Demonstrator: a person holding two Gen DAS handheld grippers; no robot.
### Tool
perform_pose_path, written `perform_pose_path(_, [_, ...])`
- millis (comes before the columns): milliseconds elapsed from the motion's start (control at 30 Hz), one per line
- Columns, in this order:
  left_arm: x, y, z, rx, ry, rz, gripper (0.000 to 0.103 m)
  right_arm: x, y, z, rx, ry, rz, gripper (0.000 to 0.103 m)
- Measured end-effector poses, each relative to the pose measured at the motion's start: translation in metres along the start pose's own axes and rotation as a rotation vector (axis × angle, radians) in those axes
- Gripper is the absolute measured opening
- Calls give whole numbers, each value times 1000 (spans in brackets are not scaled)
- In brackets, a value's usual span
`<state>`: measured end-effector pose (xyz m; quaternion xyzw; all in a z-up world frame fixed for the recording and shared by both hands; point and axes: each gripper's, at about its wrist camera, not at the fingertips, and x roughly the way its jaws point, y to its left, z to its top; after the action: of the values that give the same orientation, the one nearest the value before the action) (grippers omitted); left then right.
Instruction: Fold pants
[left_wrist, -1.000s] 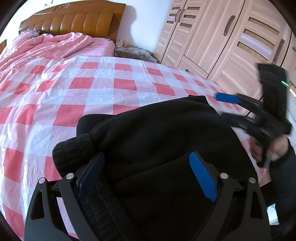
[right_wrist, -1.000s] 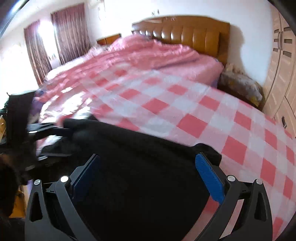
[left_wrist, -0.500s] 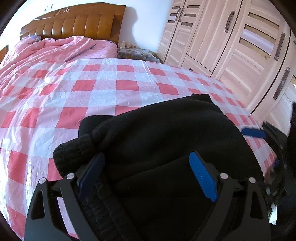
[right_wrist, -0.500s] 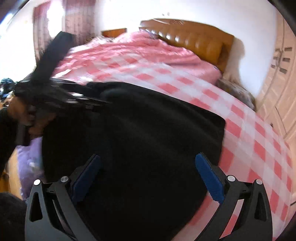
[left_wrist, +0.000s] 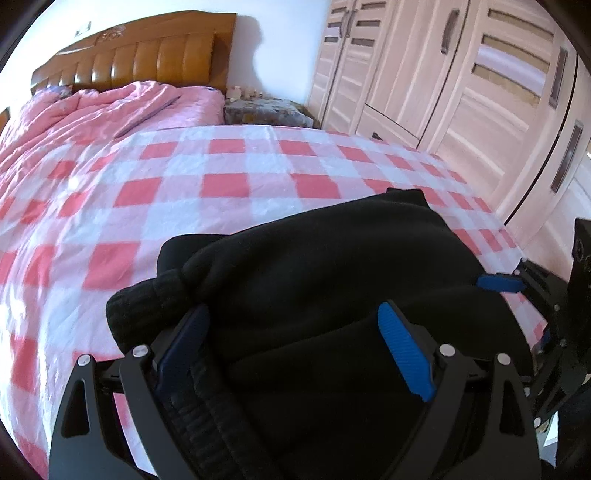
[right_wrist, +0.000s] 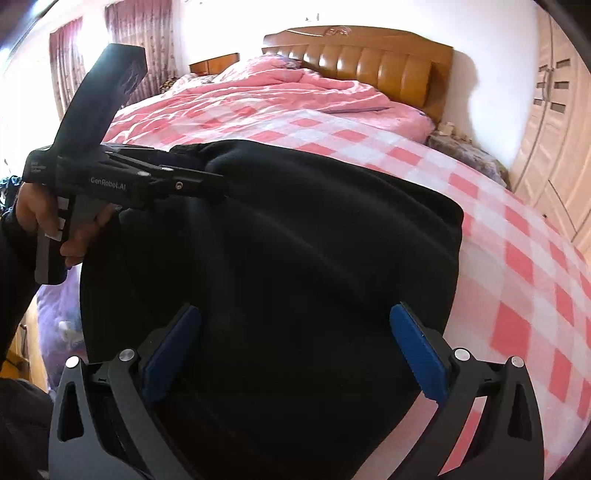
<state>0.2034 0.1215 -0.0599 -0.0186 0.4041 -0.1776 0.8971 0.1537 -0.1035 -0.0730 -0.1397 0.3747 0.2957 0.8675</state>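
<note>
The black pants (left_wrist: 314, 266) lie folded in a thick bundle on the red and white checked sheet (left_wrist: 221, 184) near the bed's foot edge; a ribbed cuff (left_wrist: 144, 306) sticks out at the left. My left gripper (left_wrist: 295, 343) is open, its blue pads over the pants' near left part. My right gripper (right_wrist: 295, 350) is open over the pants (right_wrist: 277, 258) at their near right part. The left gripper also shows in the right wrist view (right_wrist: 207, 184), at the pants' far left edge. The right gripper's blue pad shows in the left wrist view (left_wrist: 498, 283).
A pink quilt (left_wrist: 92, 110) is bunched at the bed's head below a wooden headboard (left_wrist: 140, 59). A wardrobe (left_wrist: 461, 74) stands along the right. A bedside table (left_wrist: 262, 110) is beside the headboard. A purple item (right_wrist: 59, 314) lies below the bed's foot.
My right gripper has come down from above the pants' right side to low beside their right edge. My left gripper has stayed over the pants.
</note>
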Motion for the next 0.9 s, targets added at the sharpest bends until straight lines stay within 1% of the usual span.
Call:
perform_pose_path(67, [12, -12, 10, 19, 12, 23, 92, 3, -19, 1, 17, -3, -20, 98])
perform_pose_path(100, [16, -15, 13, 26, 14, 28, 93, 4, -31, 1, 35, -8, -17, 98])
perform_pose_path(167, [25, -21, 21, 34, 21, 37, 92, 8, -42, 1, 54, -15, -5, 98])
perform_pose_path(233, [31, -21, 26, 33, 27, 37, 92, 9, -42, 2, 54, -25, -30, 98])
perform_pose_path(333, [32, -13, 31, 12, 20, -3, 92, 6, -41, 3, 75, -22, -47, 98])
perform_pose_path(367, [28, -10, 30, -5, 7, -25, 92, 1, -37, 6, 89, -14, -84, 98])
perform_pose_path(400, [19, -9, 29, -15, -13, -33, 90, -5, -32, 10, 99, -14, -132, 98])
perform_pose_path(433, [5, -9, 26, -30, -45, -34, 88, -22, -23, 10, 93, -40, -167, 98])
perform_pose_path(467, [-23, -10, 20, -62, -109, 3, 88, -36, -16, 7, 90, -69, -169, 98])
perform_pose_path(500, [-41, -11, 15, -71, -156, 27, 92, -50, -10, 3, 93, -99, -164, 98])
perform_pose_path(533, [-61, -13, 8, -76, -203, 53, 99, -63, -4, -3, 98, -123, -155, 98])
perform_pose_path(567, [-84, -18, -5, -72, -237, 72, 100, -70, 1, -8, 93, -133, -151, 98])
perform_pose_path(600, [-91, -22, -11, -52, -234, 65, 100, -75, 5, -14, 87, -139, -153, 98])
perform_pose_path(633, [-94, -32, -20, -12, -203, 58, 101, -76, 9, -20, 86, -142, -155, 98])
perform_pose_path(667, [-91, -40, -27, 25, -166, 74, 101, -72, 9, -25, 92, -132, -156, 98])
perform_pose_path(700, [-83, -51, -35, 76, -124, 95, 101, -67, 7, -26, 101, -120, -163, 98])
perform_pose_path(733, [-71, -61, -44, 128, -91, 98, 101, -56, 2, -30, 128, -91, -193, 98])
perform_pose_path(767, [-61, -64, -50, 146, -70, 105, 101, -52, 2, -34, 142, -75, -201, 98])
perform_pose_path(800, [-48, -66, -54, 154, -47, 133, 100, -46, 0, -38, 154, -66, -185, 98])
perform_pose_path(833, [-41, -64, -58, 160, -47, 158, 101, -39, -6, -44, 171, -64, -148, 98])
perform_pose_path(867, [-36, -62, -62, 167, -63, 162, 102, -35, -10, -48, 196, -60, -120, 98])
perform_pose_path(900, [-34, -58, -63, 157, -66, 147, 102, -33, -18, -53, 244, -60, -72, 98])
